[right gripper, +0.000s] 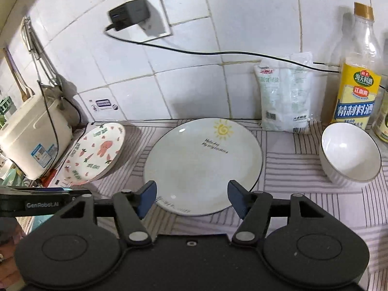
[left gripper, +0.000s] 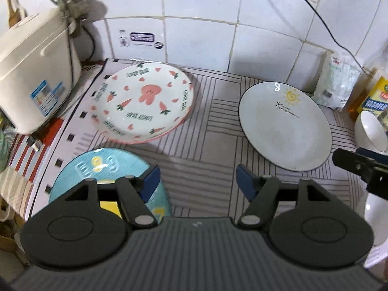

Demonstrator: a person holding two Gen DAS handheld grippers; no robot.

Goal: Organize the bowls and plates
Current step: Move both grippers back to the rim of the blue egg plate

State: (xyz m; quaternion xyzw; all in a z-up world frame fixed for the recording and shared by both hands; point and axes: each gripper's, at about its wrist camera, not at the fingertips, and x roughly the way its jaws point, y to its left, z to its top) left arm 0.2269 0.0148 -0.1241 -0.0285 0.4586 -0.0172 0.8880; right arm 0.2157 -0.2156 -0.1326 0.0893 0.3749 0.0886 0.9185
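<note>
White sun plate point(right gripper: 202, 162) lies flat on our striped counter point(left gripper: 201, 131) between the carrot plate point(left gripper: 143, 101) and white bowl point(right gripper: 349, 155), while our left tool point(left gripper: 197, 181) and right tool point(right gripper: 191, 198) hover with fingers apart, holding nothing.

A cream rice cooker point(right gripper: 34, 135) stands at the left end of the striped worktop point(right gripper: 286, 167). Right of it along the tiled wall point(right gripper: 242, 24) sit a white bag point(right gripper: 283, 97) and a yellow-labelled bottle point(right gripper: 359, 80). Above the cooker, a black charger point(right gripper: 128, 14) is plugged in.

right gripper point(right gripper: 191, 197) spread over sun plate point(right gripper: 202, 162), white bowl point(right gripper: 349, 154) beside, seemingly apart
</note>
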